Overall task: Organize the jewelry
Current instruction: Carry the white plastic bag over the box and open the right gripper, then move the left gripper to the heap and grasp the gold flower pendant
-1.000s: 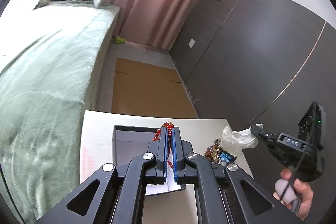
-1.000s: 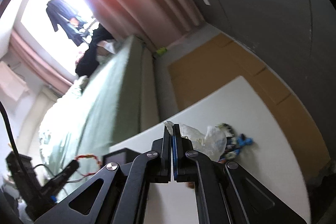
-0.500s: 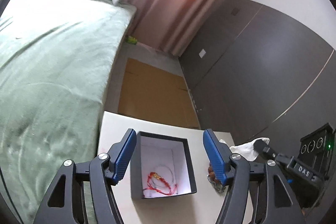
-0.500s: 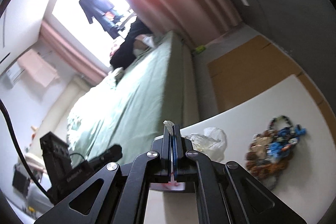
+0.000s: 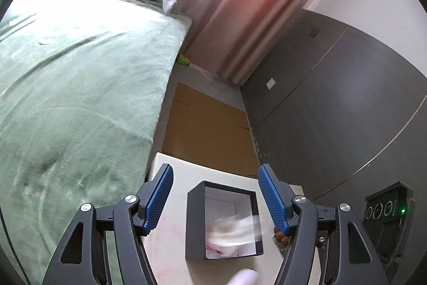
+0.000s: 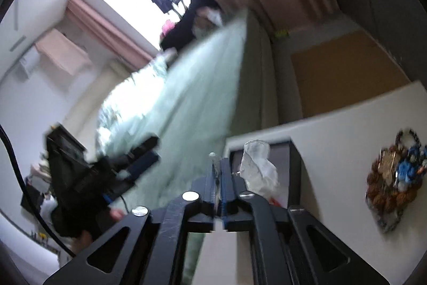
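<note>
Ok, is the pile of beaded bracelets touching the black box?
Apart. The right wrist view shows the beaded bracelets on the white table, with a bare strip of tabletop between them and the black box.

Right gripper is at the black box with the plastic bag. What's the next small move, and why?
Probably let the right gripper finish opening, then draw it back. Its jaws are opening, and the plastic bag hangs beside them over the black box, blurred as if dropping in. The beaded jewelry pile lies loose on the table, likely next.
</note>
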`<state>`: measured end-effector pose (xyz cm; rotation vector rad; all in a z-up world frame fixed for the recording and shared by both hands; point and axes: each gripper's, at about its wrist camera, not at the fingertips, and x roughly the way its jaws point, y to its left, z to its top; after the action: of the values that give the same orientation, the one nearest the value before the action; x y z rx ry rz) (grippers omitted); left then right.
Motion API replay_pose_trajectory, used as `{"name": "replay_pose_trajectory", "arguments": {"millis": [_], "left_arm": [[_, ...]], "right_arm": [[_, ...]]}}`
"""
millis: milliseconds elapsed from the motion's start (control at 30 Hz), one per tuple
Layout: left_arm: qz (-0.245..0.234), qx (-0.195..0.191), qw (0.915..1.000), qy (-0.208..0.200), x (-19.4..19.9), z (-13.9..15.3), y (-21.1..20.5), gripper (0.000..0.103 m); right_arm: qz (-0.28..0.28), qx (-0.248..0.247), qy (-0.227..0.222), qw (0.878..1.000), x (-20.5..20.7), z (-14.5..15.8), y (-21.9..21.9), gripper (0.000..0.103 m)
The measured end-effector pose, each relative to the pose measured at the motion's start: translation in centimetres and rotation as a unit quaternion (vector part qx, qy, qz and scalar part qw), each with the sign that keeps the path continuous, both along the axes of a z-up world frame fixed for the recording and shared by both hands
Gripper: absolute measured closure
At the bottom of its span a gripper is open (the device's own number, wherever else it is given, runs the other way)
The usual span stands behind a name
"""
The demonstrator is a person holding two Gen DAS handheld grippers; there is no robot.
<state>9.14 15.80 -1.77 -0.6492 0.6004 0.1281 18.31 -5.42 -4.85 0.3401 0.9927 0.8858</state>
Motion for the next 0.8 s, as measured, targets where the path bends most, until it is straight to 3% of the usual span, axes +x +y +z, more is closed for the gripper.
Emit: {"name": "replay_pose_trajectory", "arguments": {"millis": [100,200,567,800], "left_arm": [[-0.008,0.004,1.0,0.0,0.1,0.0,-0.4,0.036],[-0.018,0.007,0.9998,0.001,0.4,0.0,-1.1,0.036],[-0.061,0.022,0.9979,0.011,2.4,-0.4,-5.5,0.036],[-0.094,0.033,0.9949,0.018,3.9,-0.8,-9.3,0.036]], "right_arm": [[-0.027,-0.012,-0.007,1.0,0.2,0.0,-1.4,0.043],[-0.05,-0.001,-0.009,0.999,0.8,0.6,-3.7,0.033],[-0.14,-0.006,-0.007,0.99,1.5,1.8,-11.3,0.031],[-0.164,-0.021,0.006,0.986,2.0,1.7,-14.2,0.03]]}}
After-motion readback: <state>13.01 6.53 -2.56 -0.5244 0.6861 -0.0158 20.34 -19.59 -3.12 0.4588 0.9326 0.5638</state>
